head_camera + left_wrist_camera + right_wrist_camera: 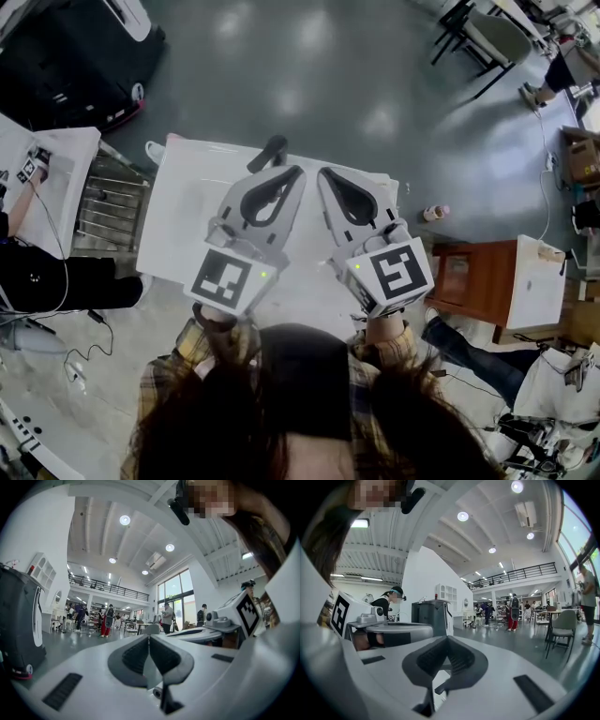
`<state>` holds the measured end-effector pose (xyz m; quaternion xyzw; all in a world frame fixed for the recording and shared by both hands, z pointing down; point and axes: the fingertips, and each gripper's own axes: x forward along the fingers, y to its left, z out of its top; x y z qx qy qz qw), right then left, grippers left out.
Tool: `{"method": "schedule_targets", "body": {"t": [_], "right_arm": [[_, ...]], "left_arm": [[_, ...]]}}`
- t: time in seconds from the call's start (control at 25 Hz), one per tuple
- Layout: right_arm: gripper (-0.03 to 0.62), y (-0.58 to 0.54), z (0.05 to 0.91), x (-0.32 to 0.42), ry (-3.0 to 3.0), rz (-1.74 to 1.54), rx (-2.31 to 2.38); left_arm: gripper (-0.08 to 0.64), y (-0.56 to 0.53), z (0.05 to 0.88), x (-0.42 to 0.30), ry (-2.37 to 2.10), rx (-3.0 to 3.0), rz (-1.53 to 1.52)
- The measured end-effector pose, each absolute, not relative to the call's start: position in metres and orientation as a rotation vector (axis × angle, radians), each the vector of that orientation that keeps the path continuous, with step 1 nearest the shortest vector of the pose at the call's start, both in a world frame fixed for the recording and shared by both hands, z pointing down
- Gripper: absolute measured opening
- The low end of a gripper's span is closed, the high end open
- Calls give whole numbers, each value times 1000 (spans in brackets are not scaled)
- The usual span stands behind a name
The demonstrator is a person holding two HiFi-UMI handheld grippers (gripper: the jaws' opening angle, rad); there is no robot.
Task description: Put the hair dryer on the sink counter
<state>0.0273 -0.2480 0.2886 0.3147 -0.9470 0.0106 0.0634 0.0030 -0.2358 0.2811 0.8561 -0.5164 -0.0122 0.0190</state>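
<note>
The left gripper (294,172) and right gripper (325,174) are smooth white shells, each with a teardrop opening lined by dark ribbed pads (133,657). At the back of each sits a white cube (230,278) printed with black square markers and carrying a small green light (264,275). The person wears yellow-and-dark plaid sleeves (178,354), long dark hair (412,422) and black headgear (305,375).

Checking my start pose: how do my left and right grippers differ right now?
The left gripper leans right, its tip near a dark object at the white counter's far edge. The right gripper leans left, its tip farther from it. Their cube markers differ. Both are shut and empty.
</note>
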Motion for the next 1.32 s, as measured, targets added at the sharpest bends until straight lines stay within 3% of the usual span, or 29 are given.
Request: {"method": "schedule_targets", "body": {"t": [1.32], "right_arm": [[15, -248, 299, 38, -2847, 33, 918]], "left_arm": [[18, -234, 287, 12, -1610, 2646, 3]]}}
